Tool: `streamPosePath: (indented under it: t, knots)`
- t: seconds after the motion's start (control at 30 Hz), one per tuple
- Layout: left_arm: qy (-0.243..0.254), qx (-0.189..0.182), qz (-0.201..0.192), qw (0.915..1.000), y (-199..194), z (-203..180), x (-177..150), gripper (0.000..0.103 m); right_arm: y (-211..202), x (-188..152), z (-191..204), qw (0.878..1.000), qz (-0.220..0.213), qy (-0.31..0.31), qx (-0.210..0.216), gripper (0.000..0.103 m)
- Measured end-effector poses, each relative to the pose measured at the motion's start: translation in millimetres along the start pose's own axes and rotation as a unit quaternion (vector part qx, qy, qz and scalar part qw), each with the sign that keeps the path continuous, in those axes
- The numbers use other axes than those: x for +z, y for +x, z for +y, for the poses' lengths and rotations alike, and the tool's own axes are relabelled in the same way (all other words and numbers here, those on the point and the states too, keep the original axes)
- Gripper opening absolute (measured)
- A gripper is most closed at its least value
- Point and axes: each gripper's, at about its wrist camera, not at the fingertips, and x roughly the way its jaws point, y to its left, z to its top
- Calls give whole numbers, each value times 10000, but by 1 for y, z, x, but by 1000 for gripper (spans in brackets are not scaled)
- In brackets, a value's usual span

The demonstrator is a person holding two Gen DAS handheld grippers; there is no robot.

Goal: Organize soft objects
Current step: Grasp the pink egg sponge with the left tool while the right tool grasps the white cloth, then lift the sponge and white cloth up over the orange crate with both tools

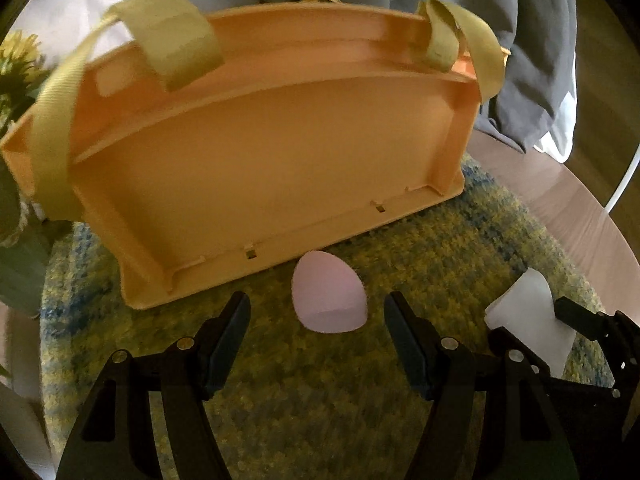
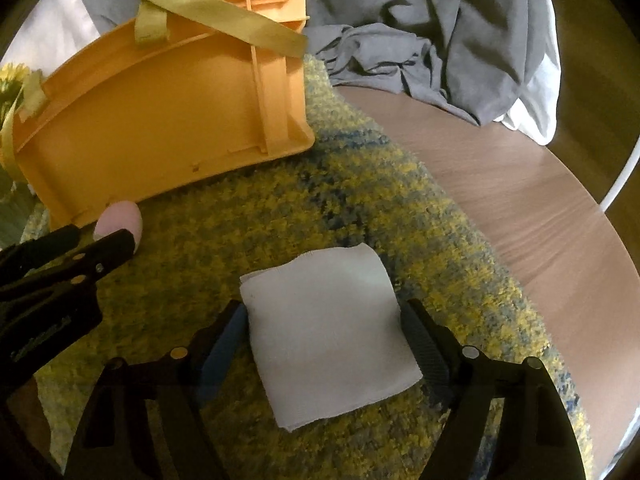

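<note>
A pink egg-shaped sponge point(image 1: 326, 298) lies on the yellow-blue rug, just in front of an orange plastic basket point(image 1: 260, 160) with yellow-green straps. My left gripper point(image 1: 318, 314) is open with the sponge between its fingertips, not touching. A folded white cloth point(image 2: 326, 330) lies on the rug. My right gripper point(image 2: 324, 328) is open, its fingers on either side of the cloth. The cloth point(image 1: 528, 316) and right gripper also show at the right of the left wrist view. The sponge point(image 2: 120, 220) and left gripper point(image 2: 68, 256) show at the left of the right wrist view.
The rug point(image 2: 320, 184) covers part of a round wooden table point(image 2: 520, 208). Grey bedding point(image 2: 420, 32) is heaped beyond the table. Yellow flowers point(image 1: 16, 68) stand left of the basket. A white bar point(image 2: 624, 176) runs along the right edge.
</note>
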Motion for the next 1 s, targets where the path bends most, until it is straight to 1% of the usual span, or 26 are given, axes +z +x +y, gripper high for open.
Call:
streamPosePath:
  t: [0.07, 0.13, 0.17, 0.23, 0.27, 0.33, 0.5, 0.77, 1.0]
  knots:
    - [18, -4, 26, 10000, 3, -1, 1, 66, -1, 0, 0, 10000, -21, 19, -40, 73]
    - [56, 15, 54, 10000, 5, -2, 1, 55, -1, 1, 1, 10000, -39, -4, -89, 65]
    - [67, 26, 60, 10000, 6, -3, 1, 52, -2, 0, 1, 9999, -54, -1, -102, 63]
    - [75, 55, 87, 9999, 8, -4, 0, 41, -3, 0, 0, 9999, -87, 3, -135, 54]
    - [51, -4, 108, 9999, 8, -3, 0, 38, -3, 0, 0, 9999, -90, 0, -145, 53]
    - [13, -12, 111, 9999, 8, -4, -1, 37, -4, 0, -2, 9998, -110, 13, -152, 44]
    - [16, 16, 110, 9999, 5, -9, -2, 36, -5, 1, -5, 9998, -162, 20, -144, 27]
    - [73, 74, -3, 9999, -19, -5, -9, 35, -19, 0, -3, 9996, -276, -57, -18, 24]
    - [38, 83, -131, 9999, -52, -2, -13, 35, -42, 0, 1, 9988, -446, -200, 104, 24]
